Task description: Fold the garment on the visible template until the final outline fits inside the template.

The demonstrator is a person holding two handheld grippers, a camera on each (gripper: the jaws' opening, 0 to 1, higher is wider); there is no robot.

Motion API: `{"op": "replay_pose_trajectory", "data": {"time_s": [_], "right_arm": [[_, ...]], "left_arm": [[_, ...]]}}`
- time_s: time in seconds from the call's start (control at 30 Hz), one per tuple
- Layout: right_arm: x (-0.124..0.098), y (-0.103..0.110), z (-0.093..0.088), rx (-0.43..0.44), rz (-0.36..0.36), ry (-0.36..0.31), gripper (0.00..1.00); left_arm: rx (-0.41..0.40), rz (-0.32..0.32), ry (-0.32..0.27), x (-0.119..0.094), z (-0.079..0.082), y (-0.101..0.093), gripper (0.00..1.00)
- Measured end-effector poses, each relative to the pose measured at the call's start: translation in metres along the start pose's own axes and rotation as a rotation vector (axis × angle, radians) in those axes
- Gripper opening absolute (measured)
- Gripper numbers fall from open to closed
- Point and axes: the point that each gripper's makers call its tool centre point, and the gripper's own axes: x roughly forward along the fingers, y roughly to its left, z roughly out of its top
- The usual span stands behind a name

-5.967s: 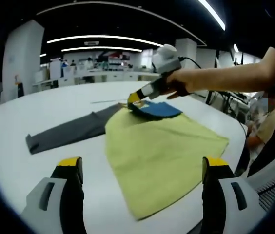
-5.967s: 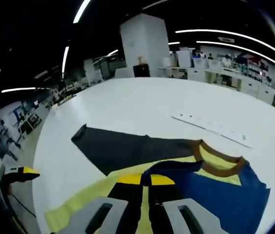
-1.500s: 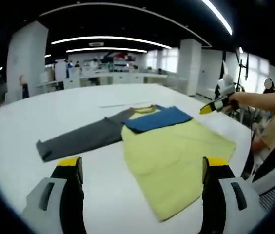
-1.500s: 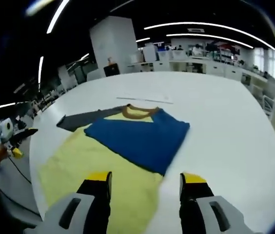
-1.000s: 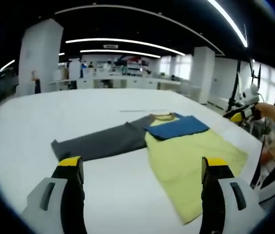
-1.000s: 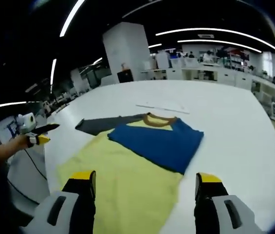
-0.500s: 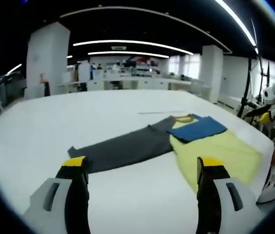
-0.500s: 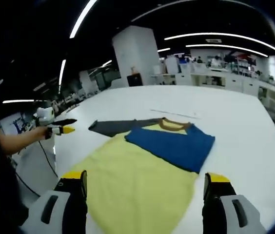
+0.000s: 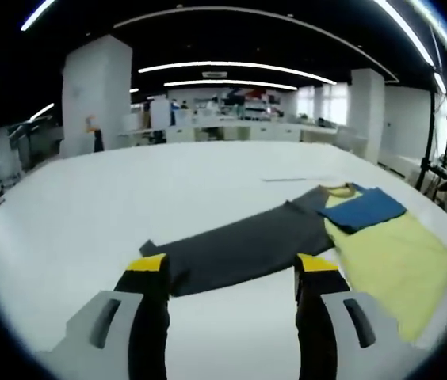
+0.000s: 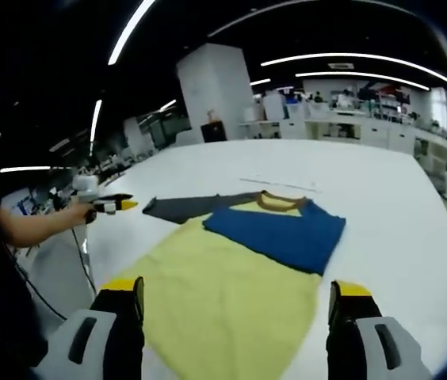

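The garment lies flat on the white table [image 10: 398, 198]: yellow body [image 10: 223, 285], brown collar [image 10: 280, 203], blue sleeve [image 10: 280, 229] folded over the chest, grey sleeve [image 10: 192, 207] stretched out sideways. In the left gripper view the grey sleeve [image 9: 239, 249] lies just beyond my left gripper [image 9: 232, 269], which is open above the table with nothing between its jaws. The yellow body [image 9: 398, 261] and blue sleeve [image 9: 366, 207] lie to the right. My right gripper [image 10: 235, 294] is open over the hem. A hand holds the left gripper [image 10: 112, 205] near the grey cuff.
A thin pale strip [image 10: 279, 184] lies on the table beyond the collar, also the strip [image 9: 287, 180] in the left gripper view. The person's arm [image 10: 29, 226] reaches in from the left. White pillars, desks and ceiling lights stand far behind.
The left gripper has swung over to the grey sleeve's cuff end, and its jaws stand closer together than half a second ago. The right gripper has hardly moved. The garment lies as before.
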Motion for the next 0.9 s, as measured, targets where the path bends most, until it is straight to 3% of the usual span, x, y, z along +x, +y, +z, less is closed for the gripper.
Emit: {"op": "replay_pose_trajectory", "data": {"time_s": [0.13, 0.3, 0.9], "right_arm": [[-0.002, -0.003, 0.001, 0.026, -0.006, -0.005, 0.95], [-0.003, -0.009, 0.003, 0.037, -0.028, -0.004, 0.94], [0.0, -0.016, -0.004, 0.056, -0.067, 0.022, 0.92]], "left_arm": [[-0.023, 0.031, 0.021, 0.011, -0.007, 0.013, 0.47], [0.003, 0.071, 0.068, 0.022, -0.02, 0.027, 0.33], [0.094, 0.117, 0.183, 0.054, -0.045, 0.053, 0.17]]}}
